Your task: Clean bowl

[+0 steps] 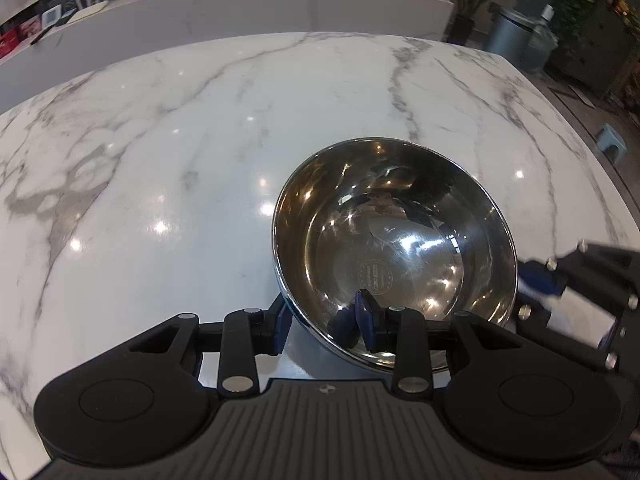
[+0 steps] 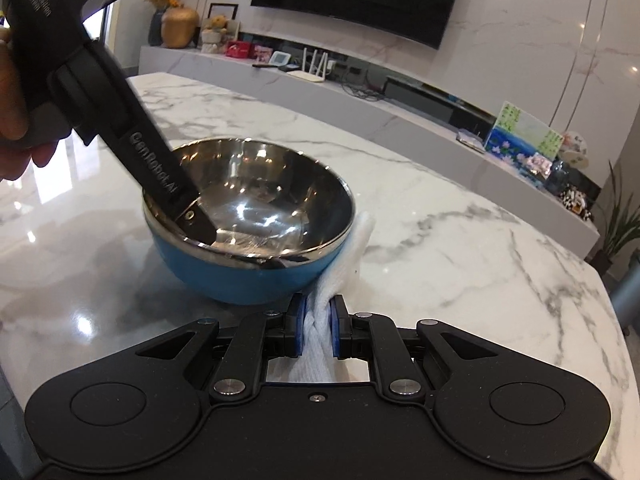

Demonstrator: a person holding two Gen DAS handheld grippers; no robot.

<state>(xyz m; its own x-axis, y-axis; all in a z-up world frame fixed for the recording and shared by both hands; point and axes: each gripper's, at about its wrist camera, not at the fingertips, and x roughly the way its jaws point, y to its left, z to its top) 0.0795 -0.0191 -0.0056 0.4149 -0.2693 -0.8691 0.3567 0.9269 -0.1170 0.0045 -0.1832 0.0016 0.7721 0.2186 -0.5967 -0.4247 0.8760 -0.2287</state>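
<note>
The blue-sided, steel-lined round bowl (image 2: 256,236) rests on the white grey-veined marble table (image 1: 168,152). The left gripper (image 1: 324,320) straddles the bowl's near rim, fingers clamped on it. The right gripper (image 2: 318,330) pinches a white woven cloth (image 2: 344,276) that touches the bowl's outer wall.

Both wrist views closely share the bowl (image 1: 394,252) (image 2: 248,220).

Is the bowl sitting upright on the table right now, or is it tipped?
Tipped. The right wrist view shows the bowl leaning, its rim slanted, its blue base on the marble table; the left gripper straddles its rim.
</note>
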